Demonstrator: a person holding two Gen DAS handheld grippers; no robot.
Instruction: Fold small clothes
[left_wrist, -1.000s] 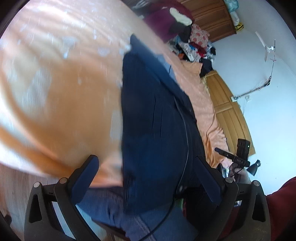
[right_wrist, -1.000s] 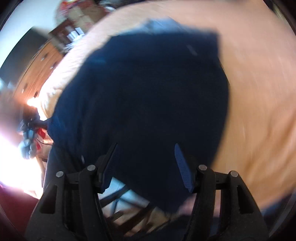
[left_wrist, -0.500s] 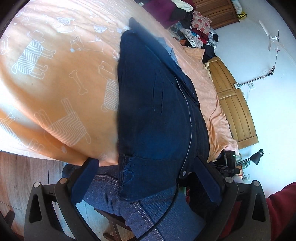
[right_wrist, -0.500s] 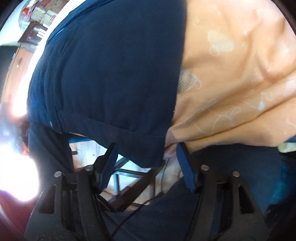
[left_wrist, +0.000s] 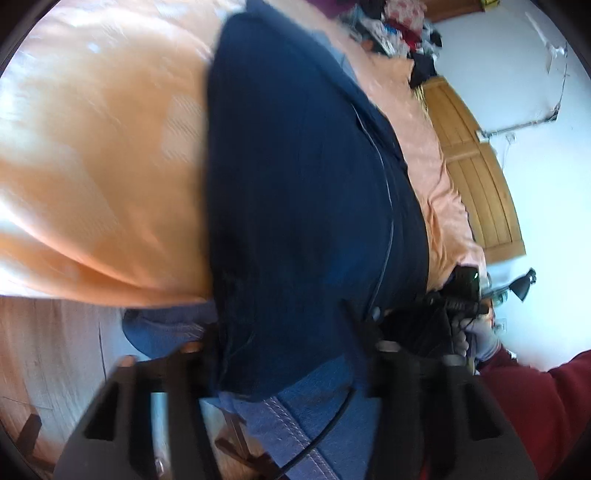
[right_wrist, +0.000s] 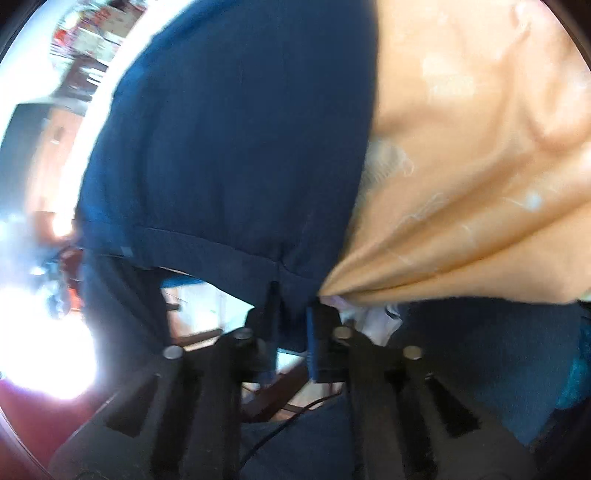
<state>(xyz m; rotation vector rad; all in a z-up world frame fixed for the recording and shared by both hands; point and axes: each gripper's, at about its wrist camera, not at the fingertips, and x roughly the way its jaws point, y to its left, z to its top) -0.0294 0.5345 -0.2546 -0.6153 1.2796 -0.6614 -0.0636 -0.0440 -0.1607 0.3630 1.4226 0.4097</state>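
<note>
Gripping navy garment (right_wrist: 236, 147) hem: right tongs (right_wrist: 291, 325), over orange bedsheet (right_wrist: 480, 184).

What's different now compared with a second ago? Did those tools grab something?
Yes. Both tools moved in on the near hem of the navy garment. The right tool, wide open a second ago, has shut on the hem. The left tool has narrowed around the hem; blur hides whether it grips. The garment still lies on the orange bedsheet.

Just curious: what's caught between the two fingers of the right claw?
The hem of the navy garment, pinched by the right claw, seen in the right wrist view.
</note>
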